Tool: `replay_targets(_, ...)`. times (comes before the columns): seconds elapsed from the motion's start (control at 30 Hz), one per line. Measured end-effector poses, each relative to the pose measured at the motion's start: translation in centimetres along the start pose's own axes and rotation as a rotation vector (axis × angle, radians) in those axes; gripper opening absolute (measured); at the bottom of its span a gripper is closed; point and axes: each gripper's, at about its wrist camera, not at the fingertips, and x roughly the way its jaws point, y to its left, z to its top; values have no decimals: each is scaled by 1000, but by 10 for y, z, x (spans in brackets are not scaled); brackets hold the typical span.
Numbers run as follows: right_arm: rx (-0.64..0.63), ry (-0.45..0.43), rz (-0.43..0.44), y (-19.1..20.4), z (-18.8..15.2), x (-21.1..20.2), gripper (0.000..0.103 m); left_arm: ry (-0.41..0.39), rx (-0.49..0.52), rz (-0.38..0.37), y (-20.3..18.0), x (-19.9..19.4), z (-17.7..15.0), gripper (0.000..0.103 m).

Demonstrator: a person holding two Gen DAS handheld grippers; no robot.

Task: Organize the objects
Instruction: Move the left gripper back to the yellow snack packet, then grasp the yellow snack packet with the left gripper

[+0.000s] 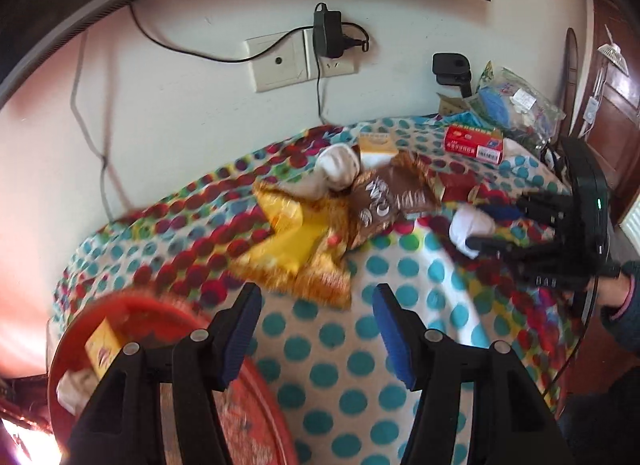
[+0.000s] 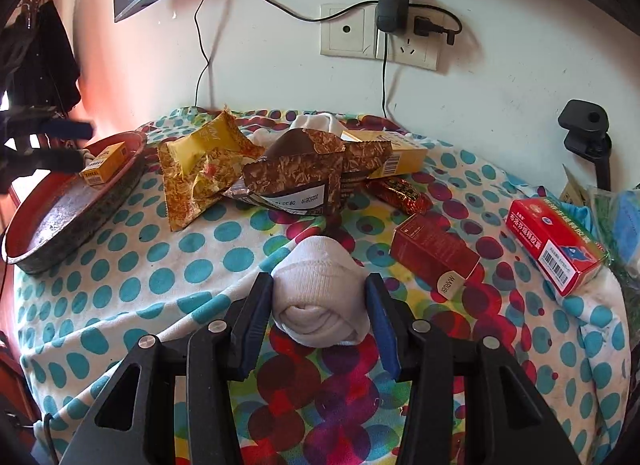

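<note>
My right gripper (image 2: 320, 285) is shut on a rolled white sock (image 2: 320, 293) that rests on the dotted cloth; the same sock (image 1: 470, 225) shows at the right of the left wrist view. My left gripper (image 1: 318, 305) stands open with nothing between its fingers, over the cloth just right of the red tray (image 1: 132, 313). In the tray (image 2: 60, 217) lie a small yellow box (image 2: 104, 165) and a bit of white fabric (image 1: 72, 389). A second rolled sock (image 1: 336, 169) sits behind the snack bags.
A yellow snack bag (image 2: 200, 169) and a brown bag (image 2: 304, 177) lie crumpled mid-table. Behind them is a yellow box (image 2: 400, 157). A red snack bar (image 2: 400, 189), a dark red box (image 2: 432, 253) and a red medicine box (image 2: 556, 241) lie right. A wall with a socket (image 2: 376, 37) is behind.
</note>
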Motion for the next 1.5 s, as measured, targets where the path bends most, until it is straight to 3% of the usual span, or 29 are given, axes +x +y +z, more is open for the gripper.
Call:
replay_targets(0.17, 31, 1, 30, -6, 0, 0, 45, 129, 31, -81, 11, 41, 35, 67)
replay_targets(0.33, 34, 9, 45, -6, 0, 2, 46, 248, 125, -25, 8, 81, 50, 68)
replay_targets(0.67, 74, 12, 82, -12, 0, 3, 47, 339, 98, -19, 5, 137, 57, 68)
replay_targets(0.87, 81, 12, 87, -13, 1, 3, 47, 260, 73, 11, -1, 143, 52, 67)
replay_targets(1.07, 81, 12, 86, -13, 2, 3, 47, 174, -53, 19, 4, 131, 44, 57)
replay_targets(1.2, 79, 12, 82, -12, 3, 2, 47, 128, -73, 63, -2, 114, 39, 44)
replay_targets(1.5, 67, 27, 80, -14, 4, 4, 50, 91, -141, 118, -8, 80, 27, 43)
